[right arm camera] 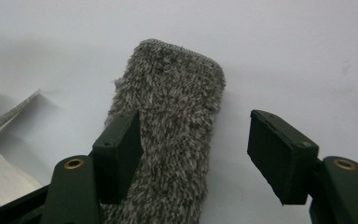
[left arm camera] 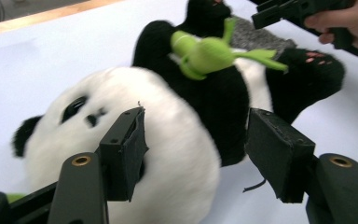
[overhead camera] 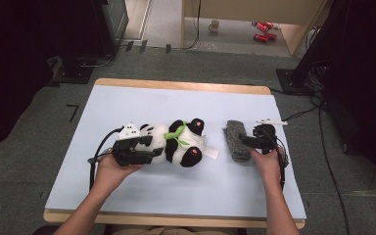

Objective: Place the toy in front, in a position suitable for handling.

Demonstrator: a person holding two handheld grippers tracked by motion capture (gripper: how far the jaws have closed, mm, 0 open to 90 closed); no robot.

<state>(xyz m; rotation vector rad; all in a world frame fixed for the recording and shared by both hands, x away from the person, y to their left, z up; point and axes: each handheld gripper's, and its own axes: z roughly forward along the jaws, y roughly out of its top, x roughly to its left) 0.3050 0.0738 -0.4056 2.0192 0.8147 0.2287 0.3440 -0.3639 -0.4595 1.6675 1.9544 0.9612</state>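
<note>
A plush panda (overhead camera: 176,142) with a green scarf (left arm camera: 209,53) lies on its back across the middle of the light blue table top (overhead camera: 142,103). My left gripper (overhead camera: 149,147) stands open at the panda's head (left arm camera: 135,121); the head sits between the jaws, and the right jaw is clear of it. To the panda's right lies a grey fuzzy cloth piece (overhead camera: 236,140). My right gripper (overhead camera: 247,142) is open over the near end of the grey piece (right arm camera: 172,116). Its left jaw is above the fabric and its right jaw stands off to the side over bare table.
A white label (overhead camera: 210,152) sticks out from the panda toward the grey piece. Beyond the table's wooden far edge (overhead camera: 176,85), a mug (overhead camera: 214,25) and red items (overhead camera: 263,30) lie on the floor. Dark stands flank the table.
</note>
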